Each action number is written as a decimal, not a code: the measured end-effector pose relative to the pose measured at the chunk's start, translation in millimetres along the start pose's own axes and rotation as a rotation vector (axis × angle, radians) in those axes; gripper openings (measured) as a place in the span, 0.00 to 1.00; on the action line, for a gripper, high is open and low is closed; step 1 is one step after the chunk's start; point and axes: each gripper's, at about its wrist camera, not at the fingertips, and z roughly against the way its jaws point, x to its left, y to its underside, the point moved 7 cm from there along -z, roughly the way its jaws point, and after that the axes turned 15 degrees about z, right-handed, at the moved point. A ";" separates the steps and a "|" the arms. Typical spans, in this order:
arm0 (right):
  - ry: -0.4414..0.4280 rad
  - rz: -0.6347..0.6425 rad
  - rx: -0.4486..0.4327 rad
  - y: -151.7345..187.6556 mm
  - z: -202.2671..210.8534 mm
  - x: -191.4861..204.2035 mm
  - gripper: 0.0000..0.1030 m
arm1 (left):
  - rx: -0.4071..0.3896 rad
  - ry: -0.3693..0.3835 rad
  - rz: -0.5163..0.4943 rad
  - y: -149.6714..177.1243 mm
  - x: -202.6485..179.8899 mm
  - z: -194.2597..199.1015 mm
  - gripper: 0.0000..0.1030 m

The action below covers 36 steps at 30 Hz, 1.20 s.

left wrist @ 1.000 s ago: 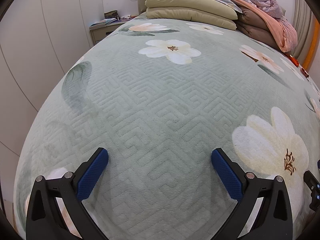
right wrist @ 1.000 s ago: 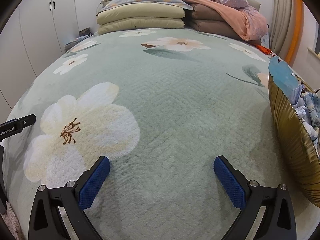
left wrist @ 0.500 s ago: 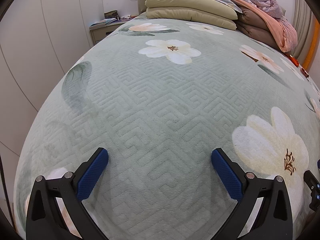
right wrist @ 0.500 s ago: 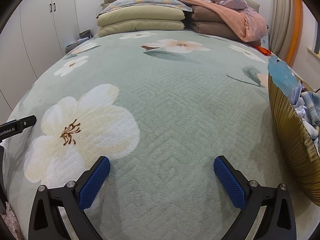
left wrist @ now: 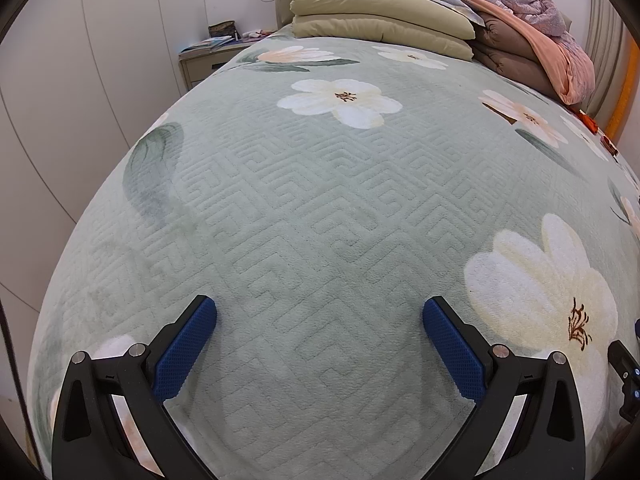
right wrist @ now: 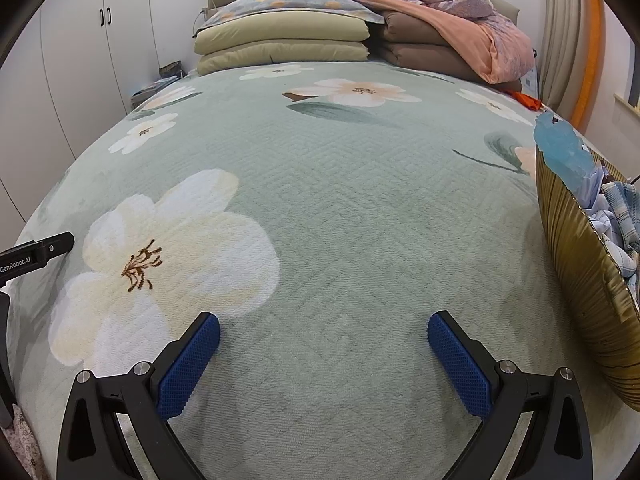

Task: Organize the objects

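A: Fig. note, what's changed over the last sec?

B: Very little. Left gripper (left wrist: 320, 344) sees the same patch of bedspread (left wrist: 320, 208) as before; no shift. Right gripper (right wrist: 324, 354) has tilted up a touch: the pillows (right wrist: 280, 40) and headboard sit lower in its view than a sec ago, basket (right wrist: 576, 264) holds its place at the right edge. Both sets of jaws stand wide apart, w/ nothing between them, same as before.

A: Meaning for the task?

B: My read: nothing started yet. Both tools idle over bare fabric, prob. a pause before the first reach.

A: Where's the thing to organize?

B: Nearest candidate: the basket, just right of the right gripper's right finger, beside it, not touching. Gold, ribbed wall, leaning outward. Inside: crumpled laundry (right wrist: 618, 220), blue-white plaid, w/ a pale blue piece (right wrist: 562, 148) poking over the far rim. Can't tell how full it is; most of it is cut off by the frame.

A: Further ahead?

B: Flower print mid-bed, left-ahead of the right gripper. Far ahead: stacked pillows, then folded quilts (right wrist: 440, 36), pink and mauve, right of them. Nightstand (left wrist: 208, 56) far left-ahead of the left gripper.
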 end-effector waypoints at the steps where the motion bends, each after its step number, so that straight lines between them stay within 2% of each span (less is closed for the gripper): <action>1: 0.000 0.000 0.000 0.0 0.0 -0.1 1.00 | 0.001 0.000 0.000 0.0 -0.2 -0.2 1.00; 20: -0.005 -0.003 -0.012 0.6 1.4 -0.7 1.00 | 0.001 -0.008 0.005 -0.1 1.8 -1.0 1.00; 24: -0.006 -0.002 -0.014 0.6 1.0 -0.8 1.00 | 0.003 0.021 0.027 0.7 3.1 0.7 1.00; 26: -0.007 -0.002 -0.015 0.4 0.9 -0.6 1.00 | 0.001 0.003 0.013 1.1 1.0 0.2 1.00; 36: -0.010 -0.001 -0.022 0.4 0.5 -1.1 1.00 | 0.004 0.017 0.025 0.6 1.9 -1.0 1.00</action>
